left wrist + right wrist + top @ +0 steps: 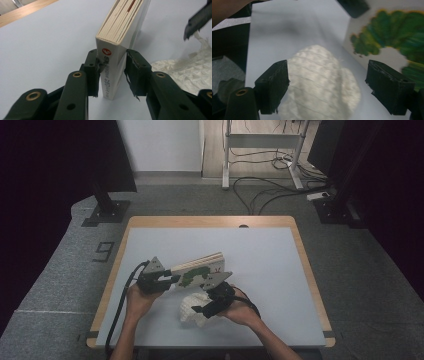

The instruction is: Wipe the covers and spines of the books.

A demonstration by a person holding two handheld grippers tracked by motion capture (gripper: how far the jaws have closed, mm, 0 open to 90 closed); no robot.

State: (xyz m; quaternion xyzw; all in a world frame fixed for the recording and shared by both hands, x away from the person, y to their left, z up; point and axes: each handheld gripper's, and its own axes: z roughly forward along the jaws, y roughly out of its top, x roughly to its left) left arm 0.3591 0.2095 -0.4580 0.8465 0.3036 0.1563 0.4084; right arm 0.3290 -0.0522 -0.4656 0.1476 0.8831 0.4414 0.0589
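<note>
A board book [117,50] is stood on edge near the table's [270,265] middle, clamped by the left gripper [112,72]. The right gripper [327,82], jaws apart, is held above a white cloth [319,85] just near of it.

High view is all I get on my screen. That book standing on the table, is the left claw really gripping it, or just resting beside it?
Observer: Gripping. In the left gripper view the left gripper has both pads pressed on the book at its spine end.
Operator: And the other claw, is it holding that white cloth?
Observer: No. In the right gripper view the right gripper is open, and the cloth lies loose on the table below its jaws.
Operator: What is on the cover?
Observer: A green and yellow painted shape.
</note>
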